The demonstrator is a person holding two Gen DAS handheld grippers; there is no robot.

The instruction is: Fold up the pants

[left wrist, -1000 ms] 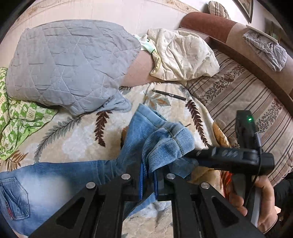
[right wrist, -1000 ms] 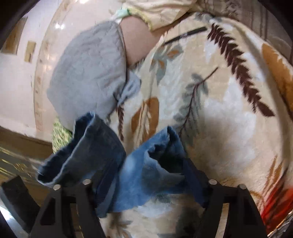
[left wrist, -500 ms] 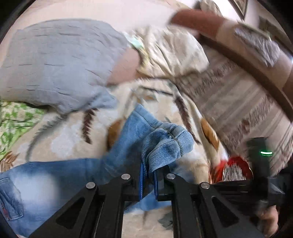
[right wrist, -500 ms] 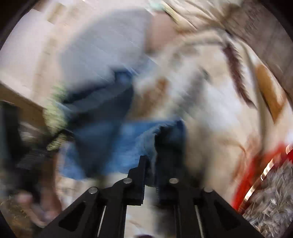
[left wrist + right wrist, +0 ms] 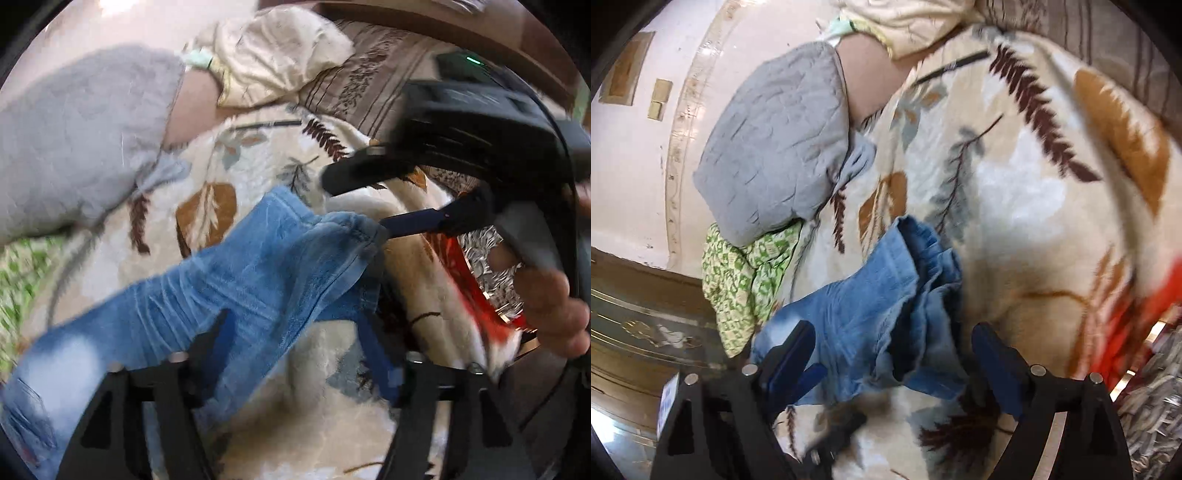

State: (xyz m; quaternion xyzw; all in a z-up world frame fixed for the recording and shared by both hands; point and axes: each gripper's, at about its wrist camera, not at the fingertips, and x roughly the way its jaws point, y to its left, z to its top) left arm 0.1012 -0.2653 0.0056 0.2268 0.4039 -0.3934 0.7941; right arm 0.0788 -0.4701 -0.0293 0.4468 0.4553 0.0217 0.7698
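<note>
pants (image 5: pixel 236 280): faded denim | blanket (image 5: pixel 1015 192): plush fleece | pillow (image 5: pixel 775 147): quilted matt cloth

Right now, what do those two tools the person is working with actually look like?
Each tool is a matte black frame of angular struts with silver bolt heads, ending in two fingers faced with dark blue pads. In the left wrist view, the right tool has a bulky black housing with a small green light, a black cable and a pale grey handle.

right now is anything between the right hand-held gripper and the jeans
Nothing visible. The blue denim jeans already lie between the opening jaws of the right hand-held gripper, unpressed, on the cream leaf-patterned blanket. The grey quilted pillow sits well off to the side.
</note>
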